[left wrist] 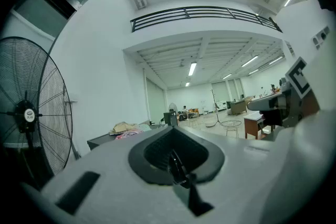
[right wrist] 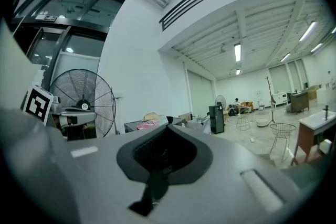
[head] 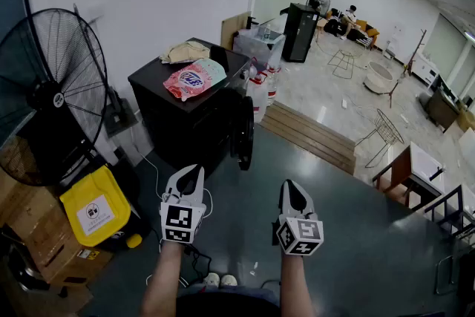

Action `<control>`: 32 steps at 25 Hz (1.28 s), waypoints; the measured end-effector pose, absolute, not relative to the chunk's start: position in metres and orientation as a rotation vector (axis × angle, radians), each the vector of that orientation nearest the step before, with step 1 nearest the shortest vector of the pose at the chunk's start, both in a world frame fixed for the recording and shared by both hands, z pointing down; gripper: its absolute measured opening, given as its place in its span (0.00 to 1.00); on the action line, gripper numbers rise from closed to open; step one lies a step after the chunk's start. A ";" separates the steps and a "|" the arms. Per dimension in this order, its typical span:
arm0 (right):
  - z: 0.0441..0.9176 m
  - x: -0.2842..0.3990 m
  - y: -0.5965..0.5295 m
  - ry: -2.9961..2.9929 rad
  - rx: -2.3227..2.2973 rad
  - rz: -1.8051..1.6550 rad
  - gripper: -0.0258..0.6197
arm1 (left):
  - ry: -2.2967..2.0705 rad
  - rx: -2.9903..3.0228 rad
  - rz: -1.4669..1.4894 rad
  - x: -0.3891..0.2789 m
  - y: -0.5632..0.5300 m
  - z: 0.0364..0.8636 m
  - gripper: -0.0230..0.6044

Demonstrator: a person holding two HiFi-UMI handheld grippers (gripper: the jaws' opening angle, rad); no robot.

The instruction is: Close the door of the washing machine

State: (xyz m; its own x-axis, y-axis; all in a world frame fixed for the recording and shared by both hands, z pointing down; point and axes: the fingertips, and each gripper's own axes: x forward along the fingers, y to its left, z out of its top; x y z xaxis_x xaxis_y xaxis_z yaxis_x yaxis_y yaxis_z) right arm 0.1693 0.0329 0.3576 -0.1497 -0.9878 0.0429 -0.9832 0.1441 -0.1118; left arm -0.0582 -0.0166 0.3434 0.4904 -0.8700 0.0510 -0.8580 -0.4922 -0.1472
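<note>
Left gripper [head: 193,171] and right gripper [head: 289,186], jaws together and empty, near; washing machine [head: 182,126] farther off, door [head: 243,131] open.

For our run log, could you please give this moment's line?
washing machine door: open | left gripper: shut, empty | right gripper: shut, empty

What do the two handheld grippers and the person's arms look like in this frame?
The left gripper and right gripper both have white plastic tongs with black inner faces, narrowing toward the tips. Each carries a white cube printed with black square markers at its base. The forearms are bare; no sleeves show.
</note>
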 end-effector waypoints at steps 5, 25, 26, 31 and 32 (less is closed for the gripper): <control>0.361 0.161 0.031 2.352 -2.011 -0.178 0.06 | 1.534 -2.613 -0.178 -0.065 -0.018 0.346 0.05; 0.373 0.147 0.034 2.397 -1.935 -0.235 0.06 | 1.559 -2.609 -0.203 -0.070 -0.010 0.349 0.05; 0.372 0.147 0.035 2.396 -1.928 -0.239 0.06 | 1.559 -2.609 -0.205 -0.070 -0.009 0.350 0.05; 0.369 0.150 0.035 2.381 -1.894 -0.235 0.21 | 1.570 -2.606 -0.217 -0.070 -0.006 0.354 0.05; 0.369 0.151 0.036 2.381 -1.886 -0.237 0.28 | 1.573 -2.606 -0.218 -0.070 -0.004 0.355 0.05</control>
